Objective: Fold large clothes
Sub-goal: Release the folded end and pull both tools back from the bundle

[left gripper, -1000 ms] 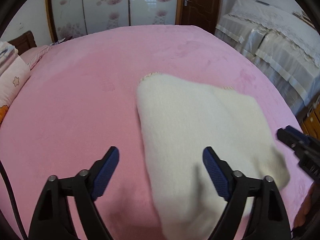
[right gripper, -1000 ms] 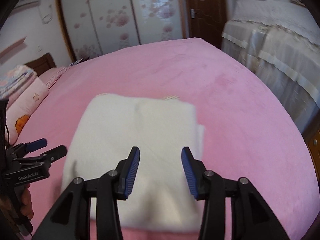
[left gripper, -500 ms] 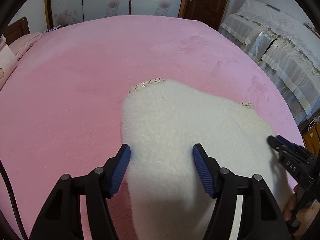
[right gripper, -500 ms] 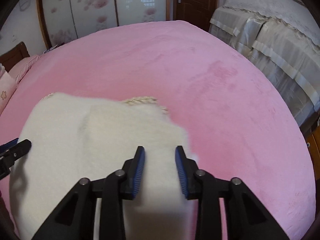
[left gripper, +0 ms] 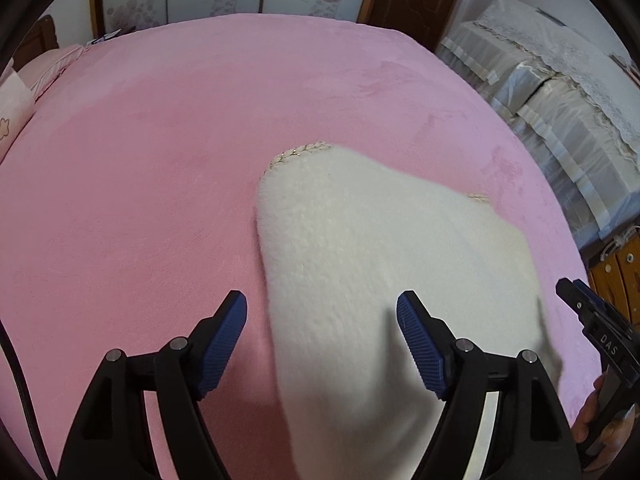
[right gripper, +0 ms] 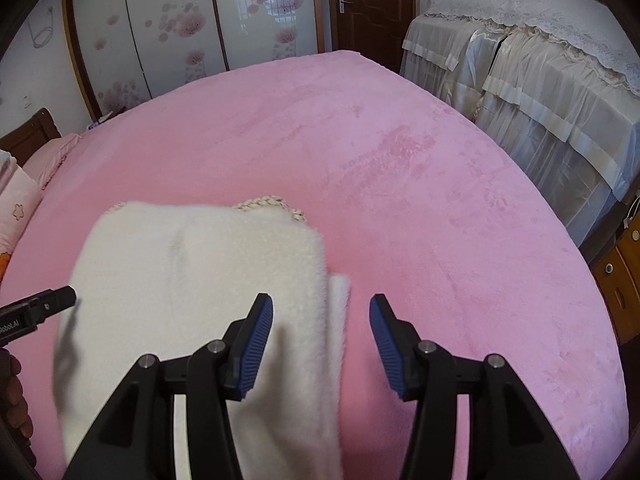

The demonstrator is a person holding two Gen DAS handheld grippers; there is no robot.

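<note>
1. On my left wrist feed I see the cream fleece garment (left gripper: 384,264) lying folded on the pink bedspread (left gripper: 160,152), toward the near right part of the bed.
2. My left gripper (left gripper: 322,338) has its jaws wide apart. The left finger sits over bare pink cover and the right finger over the fleece, with the garment's left edge running between them. Neither pad looks to be gripping anything.
3. A braided trim shows at the garment's far corner, and a second bit of trim peeks out at the far right edge.
4. On my right wrist feed the same cream fleece garment (right gripper: 208,280) fills the near left. A lower layer sticks out a little past the top layer along the right side.
5. My right gripper (right gripper: 322,334) also has its jaws apart. The garment's right edge lies between the fingers: the left finger is over the fleece, the right finger over the pink bedspread (right gripper: 440,200).
6. Each feed catches the other gripper's tip at its edge, near the garment's side; I cannot tell whether they touch the fabric.
7. Past the bed stand sliding wardrobe doors (right gripper: 180,32) with flower prints and a dark wooden door (right gripper: 372,4). On the right is furniture under a pale lace cover (right gripper: 540,80).
</note>
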